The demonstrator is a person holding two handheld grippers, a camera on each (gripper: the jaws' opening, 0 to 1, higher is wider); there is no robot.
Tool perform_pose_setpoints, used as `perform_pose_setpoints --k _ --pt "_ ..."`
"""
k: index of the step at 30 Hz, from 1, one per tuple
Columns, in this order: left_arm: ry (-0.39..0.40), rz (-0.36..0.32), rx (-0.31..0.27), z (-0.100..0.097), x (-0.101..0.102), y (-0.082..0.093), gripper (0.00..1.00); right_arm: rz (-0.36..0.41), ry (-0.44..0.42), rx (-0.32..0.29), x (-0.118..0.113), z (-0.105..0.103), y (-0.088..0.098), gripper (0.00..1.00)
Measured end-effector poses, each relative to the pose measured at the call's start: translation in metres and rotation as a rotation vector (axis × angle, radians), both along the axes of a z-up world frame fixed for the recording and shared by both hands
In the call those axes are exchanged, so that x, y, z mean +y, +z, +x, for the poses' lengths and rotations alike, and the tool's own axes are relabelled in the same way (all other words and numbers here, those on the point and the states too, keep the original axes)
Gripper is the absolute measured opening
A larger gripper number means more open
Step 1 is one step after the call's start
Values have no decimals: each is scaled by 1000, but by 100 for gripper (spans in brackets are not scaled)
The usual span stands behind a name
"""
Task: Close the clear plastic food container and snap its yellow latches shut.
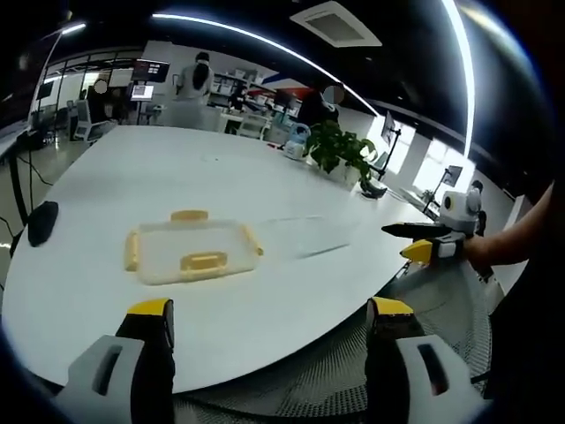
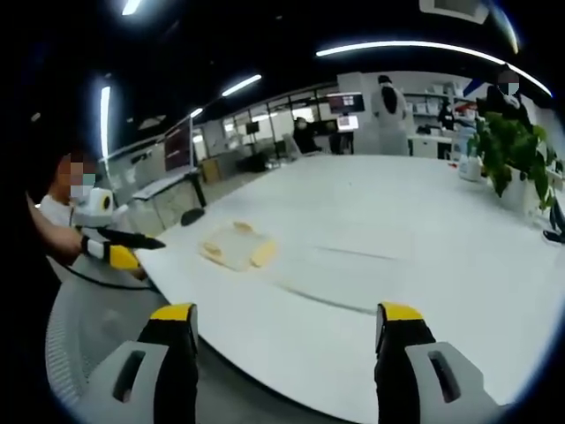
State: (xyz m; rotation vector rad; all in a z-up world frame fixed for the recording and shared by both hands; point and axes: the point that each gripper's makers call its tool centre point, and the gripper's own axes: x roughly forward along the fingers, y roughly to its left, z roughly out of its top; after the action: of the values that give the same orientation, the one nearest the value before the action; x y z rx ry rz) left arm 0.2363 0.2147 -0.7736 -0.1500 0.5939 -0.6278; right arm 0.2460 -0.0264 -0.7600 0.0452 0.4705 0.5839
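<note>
On the white table (image 1: pixel 221 168) lies a clear lid with yellow latches (image 1: pixel 194 252), flat and apart from the clear container base (image 1: pixel 305 234) just to its right. In the right gripper view the lid (image 2: pixel 237 247) lies near the table's left edge, and the faint base (image 2: pixel 340 278) sits to its right. My left gripper (image 1: pixel 269 318) is open, held back from the table's near edge with nothing between its jaws. My right gripper (image 2: pixel 287 318) is open too, also off the table. Each gripper appears in the other's view: the right gripper (image 1: pixel 424 246) and the left gripper (image 2: pixel 119 247).
A potted plant (image 1: pixel 340 150) stands at the table's far side. A black object (image 1: pixel 41 221) rests near the left edge. A mesh chair (image 1: pixel 335 371) sits below the near edge. People, desks and monitors fill the room behind.
</note>
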Motion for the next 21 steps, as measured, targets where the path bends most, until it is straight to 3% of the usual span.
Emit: perform_pose_setpoints --k 21 --pt "-13 7 -6 8 1 9 87 65 -2 -48 2 21 32 81"
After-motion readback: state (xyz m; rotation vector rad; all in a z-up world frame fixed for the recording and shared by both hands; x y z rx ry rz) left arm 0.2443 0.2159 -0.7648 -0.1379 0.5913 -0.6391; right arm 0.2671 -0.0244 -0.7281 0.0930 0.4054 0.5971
